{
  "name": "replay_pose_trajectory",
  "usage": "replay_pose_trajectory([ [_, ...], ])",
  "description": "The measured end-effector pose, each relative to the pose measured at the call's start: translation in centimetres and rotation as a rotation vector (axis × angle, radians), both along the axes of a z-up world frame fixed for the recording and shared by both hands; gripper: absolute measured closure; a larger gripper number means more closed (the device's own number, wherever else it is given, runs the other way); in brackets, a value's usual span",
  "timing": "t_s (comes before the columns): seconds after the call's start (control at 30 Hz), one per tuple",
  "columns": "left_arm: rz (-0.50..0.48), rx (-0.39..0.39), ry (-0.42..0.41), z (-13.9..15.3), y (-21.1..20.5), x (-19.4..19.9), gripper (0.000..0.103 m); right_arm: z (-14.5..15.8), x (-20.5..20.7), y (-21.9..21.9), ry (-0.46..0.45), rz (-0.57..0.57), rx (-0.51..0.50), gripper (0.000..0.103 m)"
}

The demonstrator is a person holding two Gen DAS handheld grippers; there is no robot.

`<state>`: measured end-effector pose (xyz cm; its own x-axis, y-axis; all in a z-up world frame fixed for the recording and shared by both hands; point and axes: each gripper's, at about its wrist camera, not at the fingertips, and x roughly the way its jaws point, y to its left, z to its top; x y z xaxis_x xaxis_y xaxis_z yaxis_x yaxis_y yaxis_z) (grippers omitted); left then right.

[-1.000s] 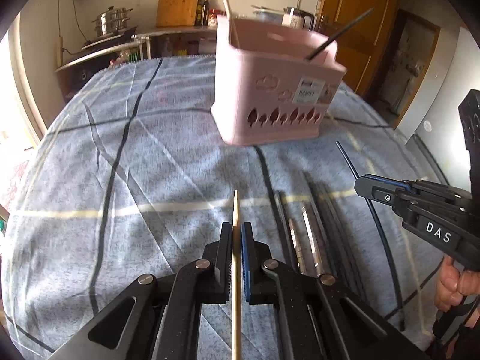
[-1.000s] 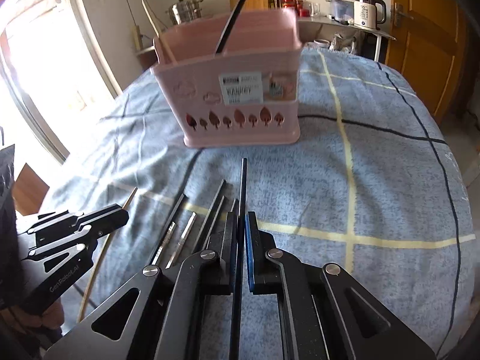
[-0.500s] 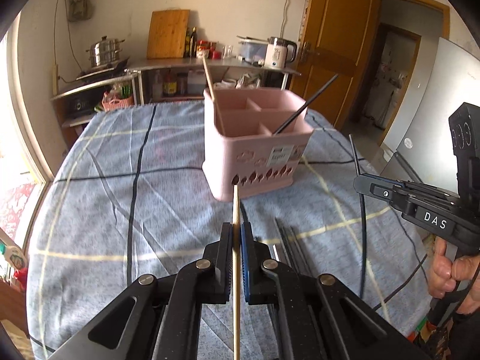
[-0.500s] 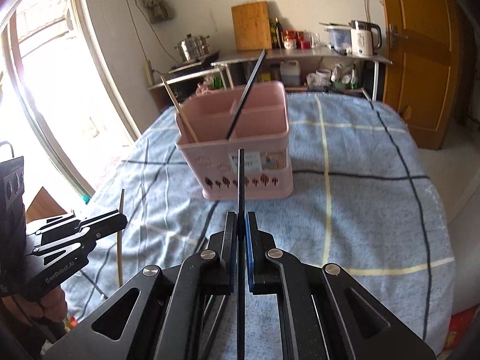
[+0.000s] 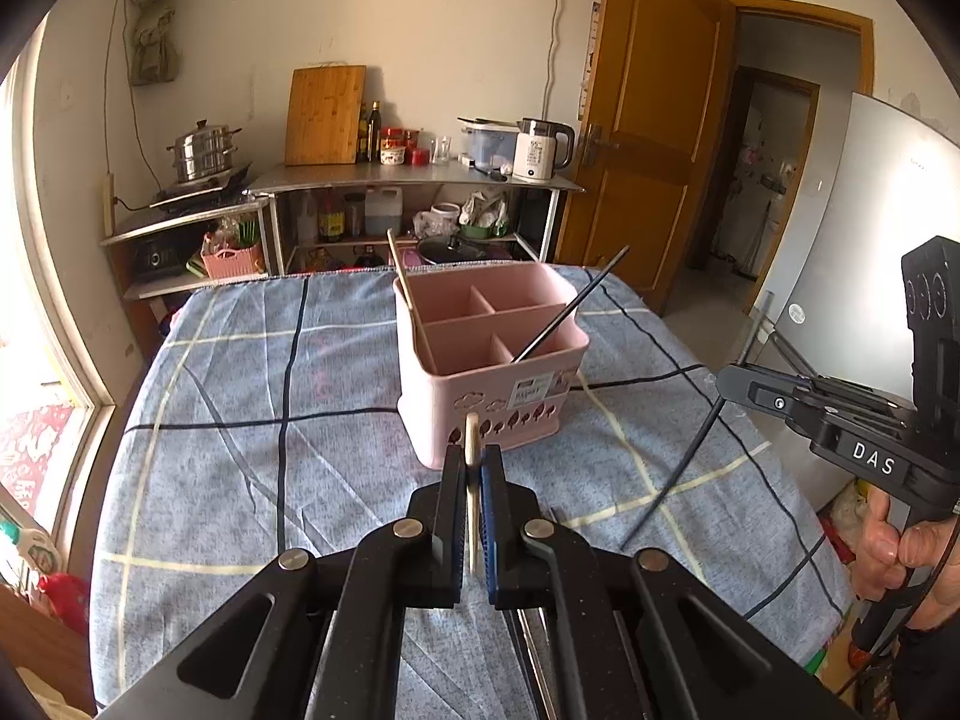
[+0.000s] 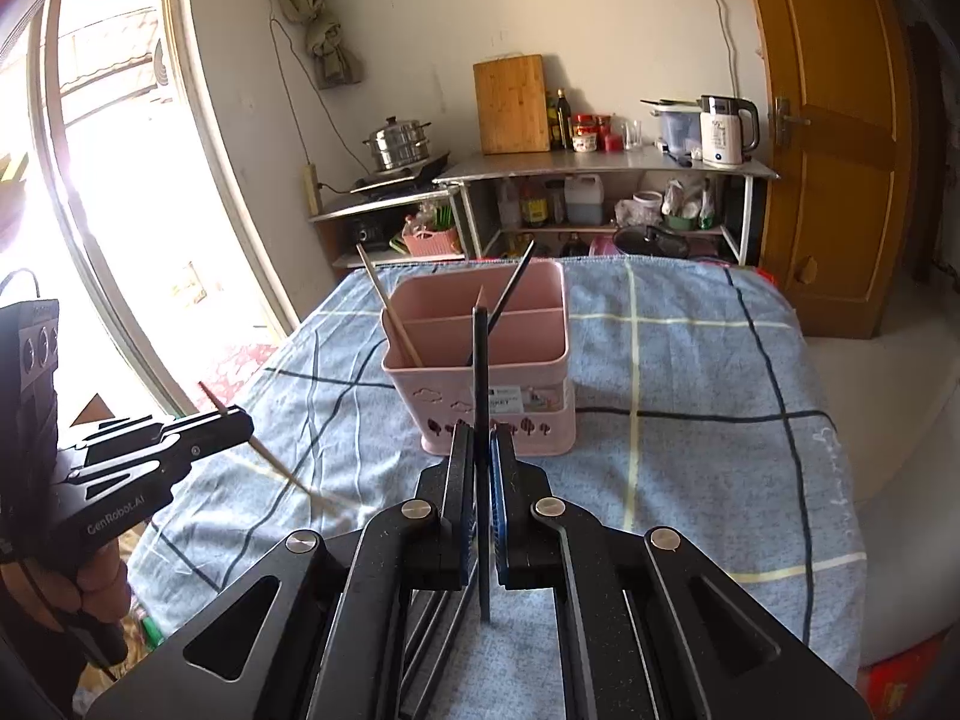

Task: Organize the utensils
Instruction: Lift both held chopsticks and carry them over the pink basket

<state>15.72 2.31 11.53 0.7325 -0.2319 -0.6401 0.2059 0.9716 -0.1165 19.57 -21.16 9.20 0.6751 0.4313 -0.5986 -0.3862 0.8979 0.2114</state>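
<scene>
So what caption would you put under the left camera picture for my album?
Left gripper holding a wooden chopstick before the pink plastic utensil basket.

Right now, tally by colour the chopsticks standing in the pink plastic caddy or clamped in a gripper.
Pale wooden chopsticks: 2, one in the pink plastic caddy, one in the left gripper.
Black chopsticks: 2, one in the caddy, one in the right gripper.
Total: 4.

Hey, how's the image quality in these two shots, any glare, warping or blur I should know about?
Left wrist view: fisheye bends the door frame and blacks out the corners; the pink caddy is sharp and evenly lit. Right wrist view: the window is blown out white, washing out that side; the left gripper stays readable.
</scene>
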Motion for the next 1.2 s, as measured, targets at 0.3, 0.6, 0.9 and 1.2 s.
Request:
replay_pose_trajectory([
  [0.3, -0.023, -0.011, -0.008, 1.3, -0.4, -0.2, 0.099, 1.2, -1.0, -0.2, -0.037, 0.002, -0.01, 0.098],
  [0.6, -0.042, -0.03, -0.008, 2.8, -0.2, 1.1, 0.099, 2.3, -0.7, 0.3, -0.062, 0.013, -0.015, 0.098],
  [0.9, -0.032, -0.037, -0.053, 6.4, 0.2, 4.6, 0.099, 5.2, 1.4, 1.7, -0.126, 0.024, 0.011, 0.098],
  [1.2, 0.002, -0.056, -0.117, 10.0, 0.6, 8.5, 0.099, 8.4, 4.5, 2.8, -0.191, 0.008, 0.062, 0.098],
])
